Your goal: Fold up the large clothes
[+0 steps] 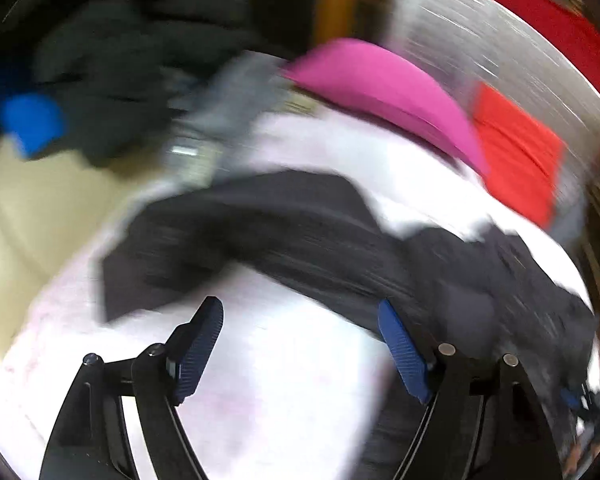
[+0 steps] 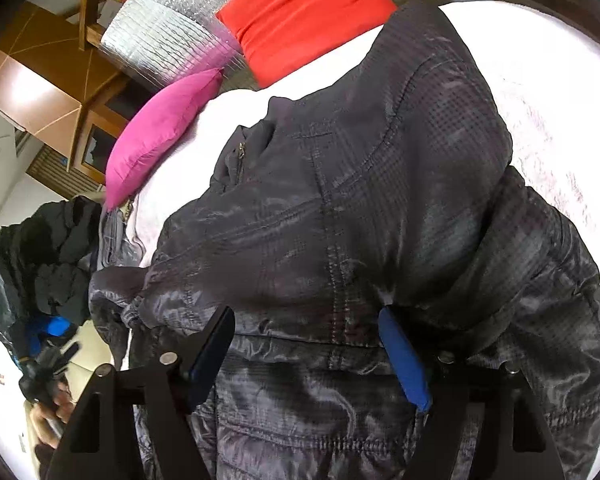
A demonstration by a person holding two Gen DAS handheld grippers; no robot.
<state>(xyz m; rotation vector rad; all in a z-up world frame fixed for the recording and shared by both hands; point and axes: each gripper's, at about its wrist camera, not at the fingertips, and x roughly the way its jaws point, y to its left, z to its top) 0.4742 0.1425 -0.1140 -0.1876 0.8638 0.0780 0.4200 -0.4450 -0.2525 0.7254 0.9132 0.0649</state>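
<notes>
the right gripper point(image 2: 306, 354) hangs wide open over a dark jacket point(image 2: 340, 220) spread on a white bed point(image 2: 540, 100), gripping nothing. the left gripper point(image 1: 300, 344), also wide and empty, hovers over bare sheet beside the jacket. behind lie a pink pillow point(image 2: 156, 136) and a red pillow point(image 2: 308, 16).

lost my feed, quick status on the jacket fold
Left gripper open, empty, over white bedsheet. Right gripper open above dark grey quilted jacket, spread flat. Nothing in the way.
</notes>
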